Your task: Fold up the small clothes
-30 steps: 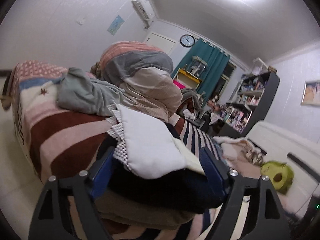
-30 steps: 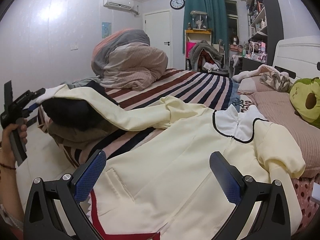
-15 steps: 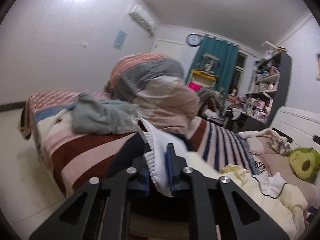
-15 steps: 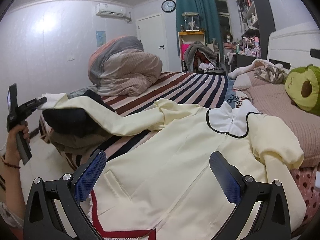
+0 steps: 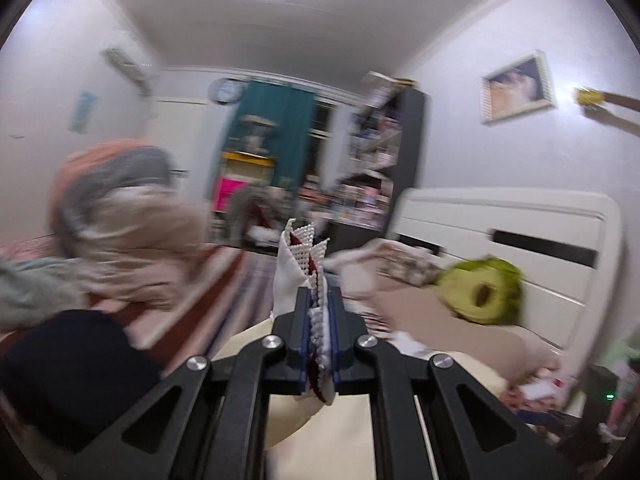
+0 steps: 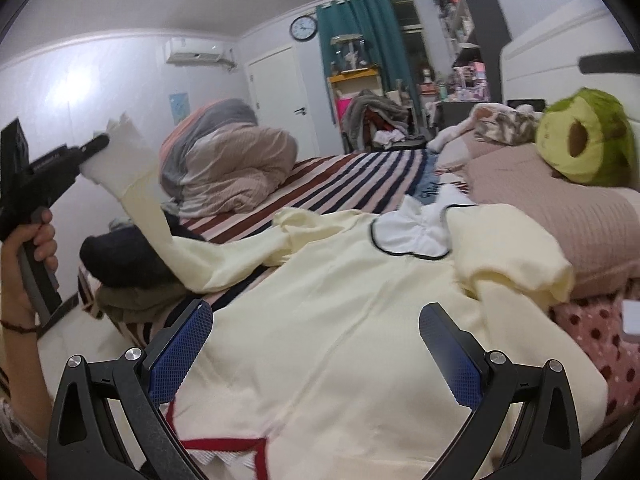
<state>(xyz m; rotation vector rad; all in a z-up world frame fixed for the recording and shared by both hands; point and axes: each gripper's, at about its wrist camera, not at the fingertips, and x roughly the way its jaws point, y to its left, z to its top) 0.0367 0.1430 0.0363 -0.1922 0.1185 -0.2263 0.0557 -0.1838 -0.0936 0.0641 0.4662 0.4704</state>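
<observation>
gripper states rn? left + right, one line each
Left gripper: shut on the sleeve cuff of the cream dress, lifted off the bed.
Right gripper: open, holding nothing, above the dress.

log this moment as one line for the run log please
left gripper: shut on sleeve cuff, lifted | right gripper: open, above cream dress | dress spread on bed

Left gripper (image 5: 319, 340) now clamped on sleeve cuff (image 5: 301, 264); sleeve (image 6: 160, 232) higher off the bed than before
</observation>
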